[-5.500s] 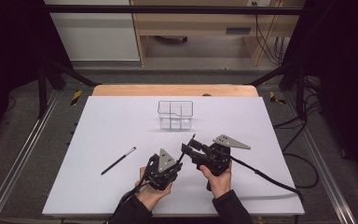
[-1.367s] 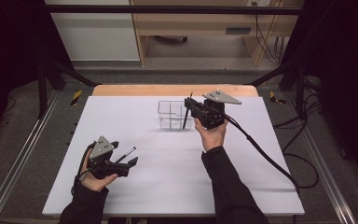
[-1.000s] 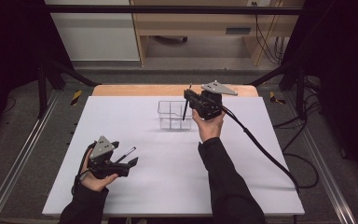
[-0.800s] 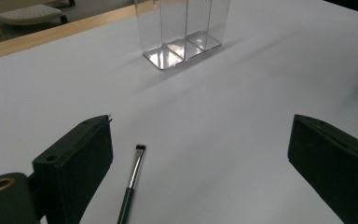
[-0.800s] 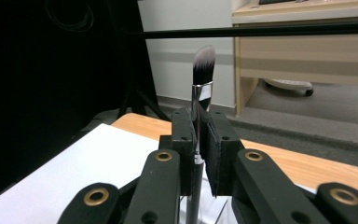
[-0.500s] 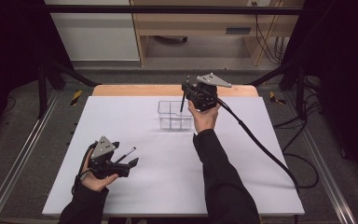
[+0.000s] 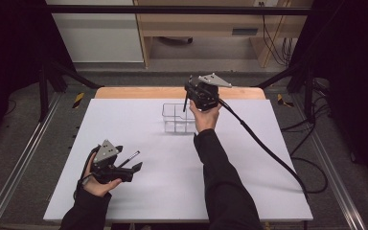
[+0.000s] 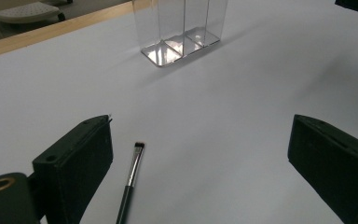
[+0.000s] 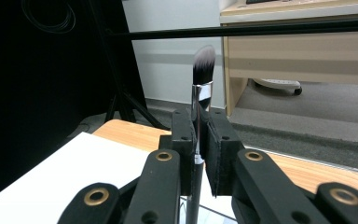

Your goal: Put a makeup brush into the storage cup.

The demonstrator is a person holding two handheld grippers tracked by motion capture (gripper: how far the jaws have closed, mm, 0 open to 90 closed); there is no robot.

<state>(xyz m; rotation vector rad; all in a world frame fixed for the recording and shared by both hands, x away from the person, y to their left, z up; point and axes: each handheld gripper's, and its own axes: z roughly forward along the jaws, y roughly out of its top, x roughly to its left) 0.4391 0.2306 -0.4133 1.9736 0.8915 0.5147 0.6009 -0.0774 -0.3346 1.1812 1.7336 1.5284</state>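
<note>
My right gripper (image 7: 190, 92) is held up over the far side of a clear divided organizer (image 7: 178, 119), shut on a makeup brush (image 9: 201, 79). The brush stands upright with its dark, white-tipped bristles up. Its black handle (image 7: 185, 102) hangs down toward the organizer. My left gripper (image 7: 128, 160) rests low at the near left of the white table, open. A thin eyeliner brush (image 8: 129, 183) lies on the table between its jaws, close to the left one, touching neither. The same thin brush (image 7: 130, 157) points toward the organizer (image 8: 182, 32) farther off.
The white sheet (image 7: 268, 158) covers the table, with a wooden edge (image 7: 139, 92) at the back. The right gripper's black cable (image 7: 263, 143) trails across the right side of the table. A metal frame rail (image 7: 24, 163) runs along the left.
The right gripper has carried the upright makeup brush away from me and slightly left, to above the organizer's far side. The left gripper and the thin brush have stayed put.
</note>
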